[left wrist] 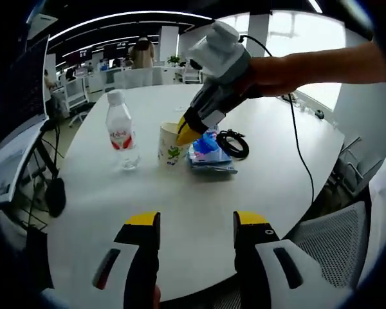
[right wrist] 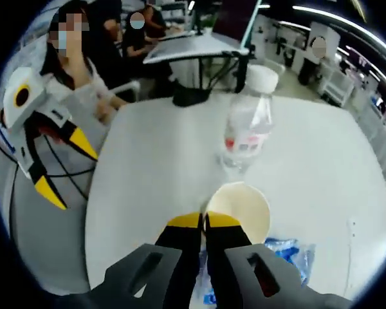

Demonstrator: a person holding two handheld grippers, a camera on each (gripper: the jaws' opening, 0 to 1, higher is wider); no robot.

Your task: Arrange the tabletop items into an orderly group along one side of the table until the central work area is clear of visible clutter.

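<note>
On a white round table (left wrist: 180, 212) stands a paper cup (left wrist: 169, 147) with a green print. My right gripper (left wrist: 185, 133) comes down from the upper right in a person's hand. In the right gripper view my right gripper (right wrist: 203, 222) is shut on the near rim of the cup (right wrist: 244, 206). A clear water bottle (left wrist: 121, 132) with a red label stands upright just left of the cup; the bottle (right wrist: 248, 125) is beyond it in the right gripper view. A blue packet (left wrist: 209, 153) lies against the cup's right side. My left gripper (left wrist: 196, 222) hangs open over the near table edge, holding nothing.
A black coiled cable (left wrist: 233, 143) lies right of the packet, with a cord trailing to the far edge. A mesh chair (left wrist: 334, 232) stands at the table's right. A laptop on a stand (left wrist: 16, 116) is at the left. People sit beyond the table (right wrist: 83, 71).
</note>
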